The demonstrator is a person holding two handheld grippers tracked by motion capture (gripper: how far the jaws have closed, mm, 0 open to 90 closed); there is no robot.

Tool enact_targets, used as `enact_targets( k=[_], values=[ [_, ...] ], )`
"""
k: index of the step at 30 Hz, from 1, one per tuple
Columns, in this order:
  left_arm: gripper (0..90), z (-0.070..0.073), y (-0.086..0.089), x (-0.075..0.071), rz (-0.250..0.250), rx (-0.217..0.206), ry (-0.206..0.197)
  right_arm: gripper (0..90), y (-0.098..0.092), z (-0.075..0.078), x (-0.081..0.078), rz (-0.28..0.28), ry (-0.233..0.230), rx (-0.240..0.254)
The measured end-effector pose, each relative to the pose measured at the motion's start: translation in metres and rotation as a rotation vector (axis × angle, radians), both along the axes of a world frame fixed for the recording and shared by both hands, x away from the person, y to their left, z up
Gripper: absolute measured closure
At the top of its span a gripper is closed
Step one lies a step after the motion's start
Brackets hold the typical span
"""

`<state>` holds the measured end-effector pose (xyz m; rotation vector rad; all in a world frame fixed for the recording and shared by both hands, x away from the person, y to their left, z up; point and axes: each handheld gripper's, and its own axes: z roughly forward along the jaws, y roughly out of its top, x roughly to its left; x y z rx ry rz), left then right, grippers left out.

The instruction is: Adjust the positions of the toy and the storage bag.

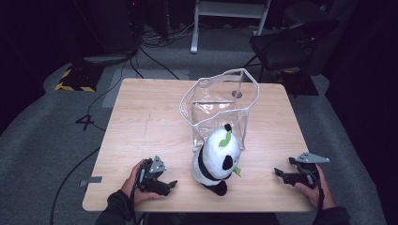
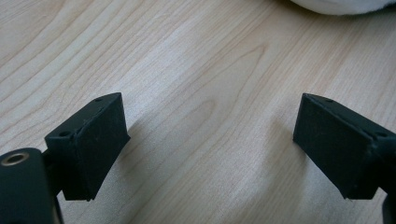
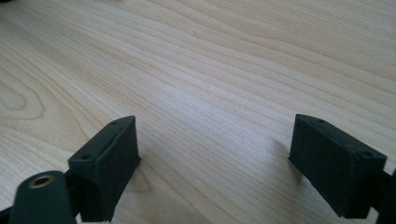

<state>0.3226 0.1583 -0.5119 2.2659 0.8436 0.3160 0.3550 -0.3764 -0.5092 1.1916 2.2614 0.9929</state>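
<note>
Two empty grippers, panda not bagged yet

Both my left gripper and right gripper sit wide open, holding nothing. Panda plush stands on the table, touching the clear plastic bag. Looks like everything's left to do.

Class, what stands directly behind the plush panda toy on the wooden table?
A clear plastic bag stands open behind the black-and-white plush panda; its lower front is hidden by the toy.

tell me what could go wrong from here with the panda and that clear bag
The clear bag stands open but looks floppy, so its rim may fold if the panda plush is pushed in. The plush leans against the bag and could topple. Both the left gripper and right gripper are open and empty.
</note>
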Motion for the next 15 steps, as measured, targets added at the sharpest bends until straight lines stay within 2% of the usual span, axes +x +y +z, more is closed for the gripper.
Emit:
enact_targets(
  k=[8, 10, 12, 15],
  values=[
    [10.2, 0.002, -0.006, -0.003, 0.022, 0.01, 0.009, 15.2, -0.001, 0.0, 0.001, 0.008, 0.0, 0.0],
    [16.1, 0.003, -0.009, -0.006, 0.012, 0.008, 0.004, 15.1, -0.001, 0.0, 0.001, 0.01, 0.001, 0.001],
    [15.5, 0.004, -0.014, -0.009, 0.007, 0.021, 0.009, 15.1, -0.001, 0.0, 0.001, 0.011, 0.001, 0.001],
    [16.1, 0.009, -0.022, -0.012, -0.018, 0.0, 0.002, 15.1, -0.001, 0.0, 0.001, 0.012, 0.001, 0.001]
  ],
)
